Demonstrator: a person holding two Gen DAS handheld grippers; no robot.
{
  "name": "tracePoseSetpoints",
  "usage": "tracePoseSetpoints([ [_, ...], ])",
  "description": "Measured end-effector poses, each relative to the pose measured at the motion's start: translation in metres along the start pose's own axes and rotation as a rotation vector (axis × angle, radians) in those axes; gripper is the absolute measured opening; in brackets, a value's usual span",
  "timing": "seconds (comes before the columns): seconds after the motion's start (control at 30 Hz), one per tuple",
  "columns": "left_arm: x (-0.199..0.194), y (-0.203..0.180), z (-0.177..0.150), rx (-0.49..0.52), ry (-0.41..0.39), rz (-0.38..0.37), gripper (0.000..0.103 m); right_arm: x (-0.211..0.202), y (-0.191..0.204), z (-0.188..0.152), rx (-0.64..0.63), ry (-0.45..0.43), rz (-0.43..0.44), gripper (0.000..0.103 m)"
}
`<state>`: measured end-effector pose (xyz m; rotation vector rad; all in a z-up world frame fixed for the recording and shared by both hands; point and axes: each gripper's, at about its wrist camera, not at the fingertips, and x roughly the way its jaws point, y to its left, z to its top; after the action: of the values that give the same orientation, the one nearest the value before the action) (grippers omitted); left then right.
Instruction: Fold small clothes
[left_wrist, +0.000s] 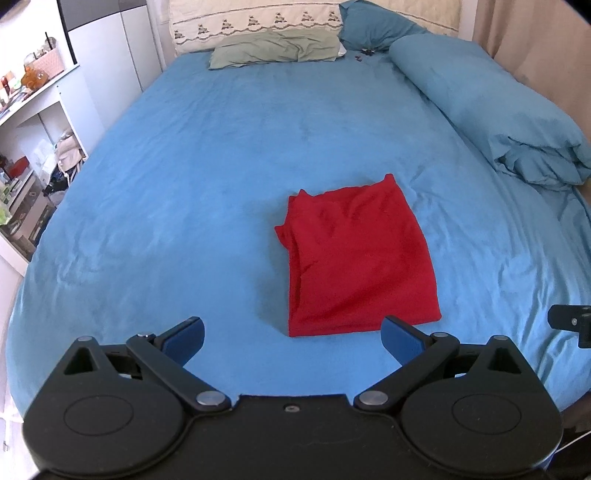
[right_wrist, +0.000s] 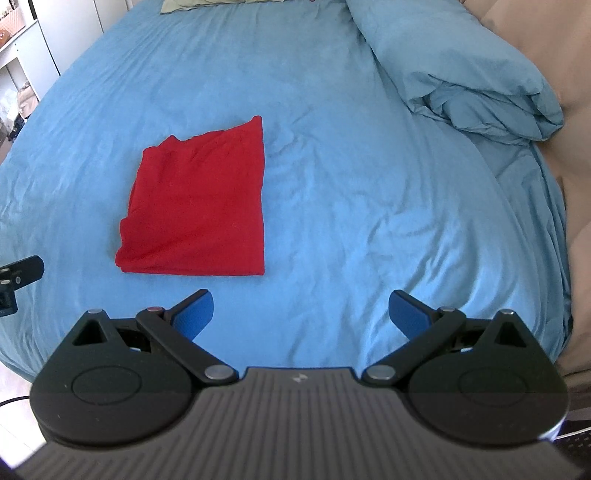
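Observation:
A red garment lies folded into a rough rectangle on the blue bed sheet. It also shows in the right wrist view, left of centre. My left gripper is open and empty, held just short of the garment's near edge. My right gripper is open and empty, to the right of the garment's near right corner. Neither gripper touches the cloth. A part of the right gripper shows at the right edge of the left wrist view, and a part of the left gripper at the left edge of the right wrist view.
A rolled blue duvet lies along the bed's right side, also seen in the right wrist view. A green pillow and a blue pillow lie at the head. White shelves with clutter stand to the left.

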<state>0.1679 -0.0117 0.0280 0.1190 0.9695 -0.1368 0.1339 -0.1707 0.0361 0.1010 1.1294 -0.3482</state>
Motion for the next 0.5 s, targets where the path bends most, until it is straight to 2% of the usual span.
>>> tracePoseSetpoints([
  [0.5, -0.0018, -0.0014, 0.0022, -0.004, -0.002, 0.000, 0.103, -0.0052, 0.0054, -0.0011, 0.004, -0.003, 0.003, 0.103],
])
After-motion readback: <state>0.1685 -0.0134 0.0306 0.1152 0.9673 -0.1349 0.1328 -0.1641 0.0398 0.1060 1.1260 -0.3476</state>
